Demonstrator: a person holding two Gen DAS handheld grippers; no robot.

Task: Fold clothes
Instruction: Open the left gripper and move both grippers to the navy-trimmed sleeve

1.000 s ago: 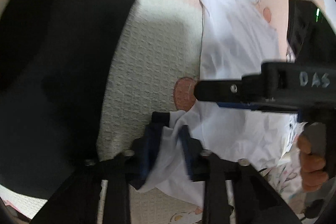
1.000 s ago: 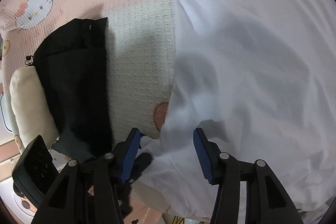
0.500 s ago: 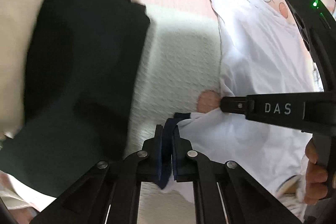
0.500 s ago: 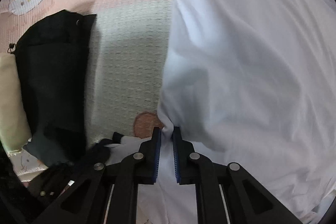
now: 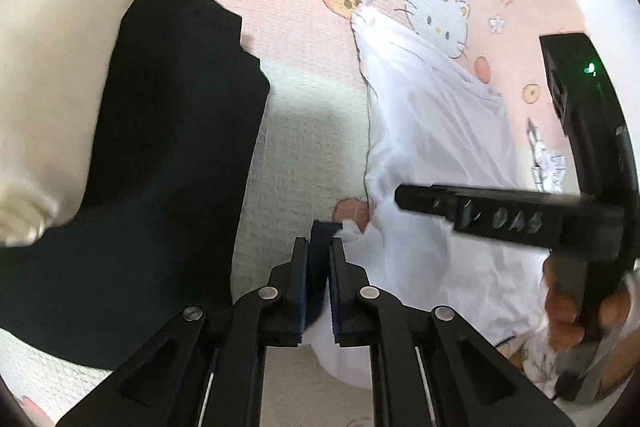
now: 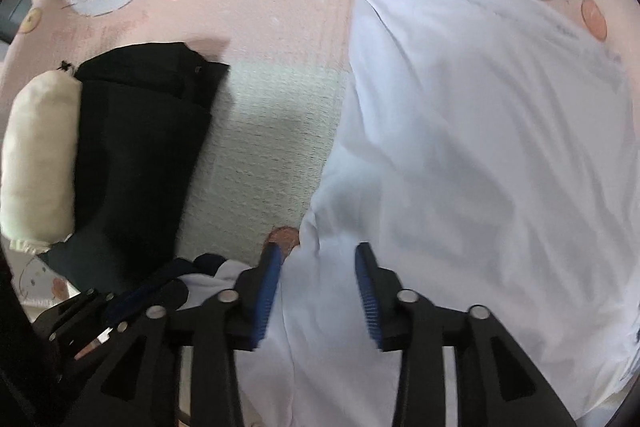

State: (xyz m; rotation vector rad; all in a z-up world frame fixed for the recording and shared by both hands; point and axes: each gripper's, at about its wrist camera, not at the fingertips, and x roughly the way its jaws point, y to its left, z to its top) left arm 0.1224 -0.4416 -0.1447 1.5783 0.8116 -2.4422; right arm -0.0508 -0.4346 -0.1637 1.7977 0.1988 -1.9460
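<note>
White shirt point(image 5: 432, 131) hem, loose a second ago, is now clamped by the left gripper point(image 5: 319, 259) while the right gripper point(image 6: 318, 267) jaws are reopening astride it, so the fold is only half-secured.

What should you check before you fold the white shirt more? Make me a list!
1. Left gripper shut on the white shirt's dark blue trim: ok.
2. Right gripper gripping the shirt: not ok; jaws opening, cloth lies loose between them.
3. Black garment apart from the shirt: ok, bare blanket between.
4. Cream garment out of the way: ok.
5. Shirt lying flat: not ok, wrinkled and bunched.
6. Far shirt corner free: cannot tell.
</note>
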